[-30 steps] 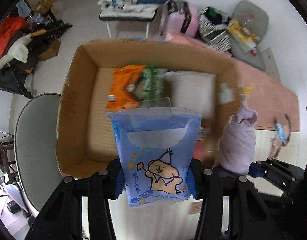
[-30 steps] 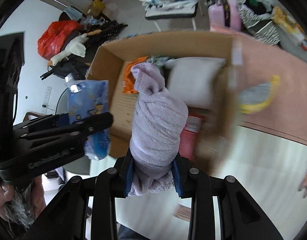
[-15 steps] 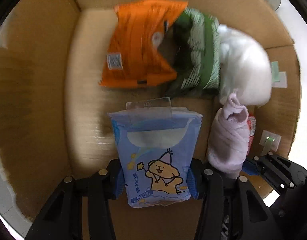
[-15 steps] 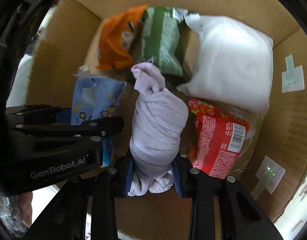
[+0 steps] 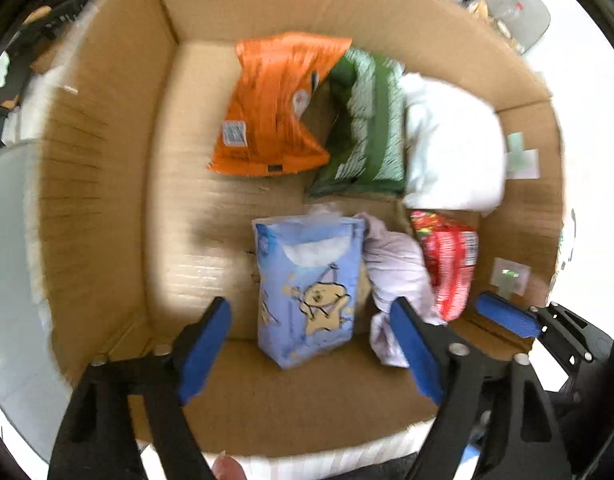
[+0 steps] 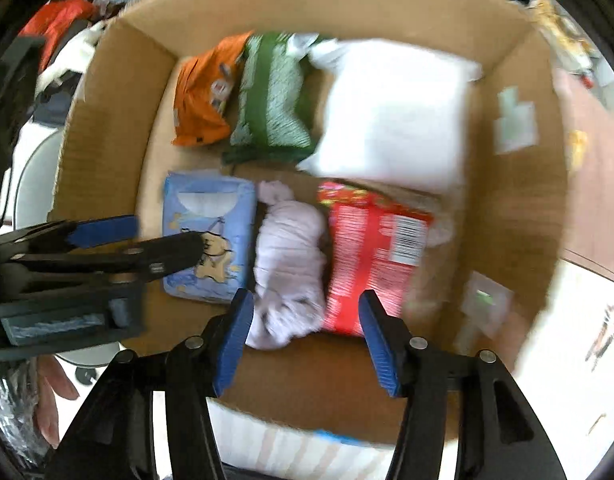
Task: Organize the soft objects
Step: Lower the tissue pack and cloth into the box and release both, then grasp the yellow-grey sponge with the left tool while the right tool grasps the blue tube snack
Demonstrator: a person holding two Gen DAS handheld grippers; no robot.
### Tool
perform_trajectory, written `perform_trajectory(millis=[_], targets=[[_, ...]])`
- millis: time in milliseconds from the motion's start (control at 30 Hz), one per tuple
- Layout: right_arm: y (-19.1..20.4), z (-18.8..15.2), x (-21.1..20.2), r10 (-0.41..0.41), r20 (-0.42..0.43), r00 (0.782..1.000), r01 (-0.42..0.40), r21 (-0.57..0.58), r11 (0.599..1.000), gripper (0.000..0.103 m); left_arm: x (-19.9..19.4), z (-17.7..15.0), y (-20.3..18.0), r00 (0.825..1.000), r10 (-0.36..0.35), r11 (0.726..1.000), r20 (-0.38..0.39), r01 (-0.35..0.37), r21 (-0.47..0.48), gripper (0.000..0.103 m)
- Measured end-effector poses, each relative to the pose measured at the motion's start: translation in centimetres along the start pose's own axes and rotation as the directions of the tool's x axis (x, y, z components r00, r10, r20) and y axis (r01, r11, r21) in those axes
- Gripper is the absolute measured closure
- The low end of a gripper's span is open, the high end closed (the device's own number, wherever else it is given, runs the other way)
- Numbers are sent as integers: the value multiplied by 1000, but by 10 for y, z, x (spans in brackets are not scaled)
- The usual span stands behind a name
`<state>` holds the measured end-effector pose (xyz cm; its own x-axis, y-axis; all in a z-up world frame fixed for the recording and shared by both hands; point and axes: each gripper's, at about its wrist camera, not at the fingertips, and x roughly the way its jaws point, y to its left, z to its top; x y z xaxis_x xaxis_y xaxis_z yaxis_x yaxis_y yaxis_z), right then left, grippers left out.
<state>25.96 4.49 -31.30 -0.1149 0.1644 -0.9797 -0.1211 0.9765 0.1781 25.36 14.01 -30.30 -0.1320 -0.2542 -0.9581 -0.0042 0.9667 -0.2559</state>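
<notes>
Both hand-held grippers, left (image 5: 309, 322) and right (image 6: 305, 318), now spread, released tissue pack (image 5: 309, 284) and towel (image 6: 289, 258)

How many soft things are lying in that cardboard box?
6: orange pack, green pack, white pillow at the back; blue tissue pack, lilac towel, red pack in front. More may be hidden.

Both wrist cameras look steeply down into the same cardboard box (image 5: 107, 184) from just above its near edge, close enough that its walls fill most of each fisheye frame — room clutter shows only at the rims. The left view sits further left, the right view further right. They share the box floor: the blue tissue pack (image 5: 307, 284), lilac towel roll (image 6: 289, 256) and red packet (image 6: 371, 252). Each view also catches the other gripper at its side — both frames are motion-blurred.
</notes>
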Motion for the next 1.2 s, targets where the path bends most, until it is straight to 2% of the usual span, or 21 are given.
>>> perform_trajectory(millis=[33,100,167,300,367,533,667,767,867,1033,1133,1200], targets=[[-3,-3,-8,-14,16,1000,14,5,1000,38,-10,-6,-4,1000,13,1000,29,-13,6,15],[-8,-11,-24,-40,54,998,39,21,999,10,-30,-15,-14,996,42,999,84,-44,18,6],[-13,-24,-42,-70,99,993,67,36,997,0,-47,-24,-21,988,60,998,139,-64,20,5],[-24,-48,-81,-154,182,971,143,68,987,0,-81,-37,-18,961,100,994,256,-110,26,4],[-26,-56,-99,-159,216,963,142,90,986,0,-99,-50,-21,935,127,988,332,-147,36,4],[-22,-86,-143,-137,288,948,107,117,987,0,-122,-67,-24,891,165,978,422,-203,45,4],[-15,-103,-170,-173,354,919,134,131,982,0,-136,-78,-26,861,183,977,474,-213,9,4],[-12,-109,-178,-192,377,906,149,142,979,0,-142,-83,-27,851,194,974,488,-225,6,5],[-13,-112,-184,-174,376,910,129,143,981,0,-150,-87,-28,840,199,973,505,-230,0,5],[-24,-109,-188,-126,380,916,77,142,987,0,-160,-86,-42,804,231,964,547,-266,-17,4],[-50,-108,-191,-72,398,914,1,176,984,0,-161,-76,-64,808,159,976,567,-217,35,5],[-76,-108,-193,-64,401,914,-21,205,979,0,-157,-64,-88,810,148,970,567,-231,77,5]])
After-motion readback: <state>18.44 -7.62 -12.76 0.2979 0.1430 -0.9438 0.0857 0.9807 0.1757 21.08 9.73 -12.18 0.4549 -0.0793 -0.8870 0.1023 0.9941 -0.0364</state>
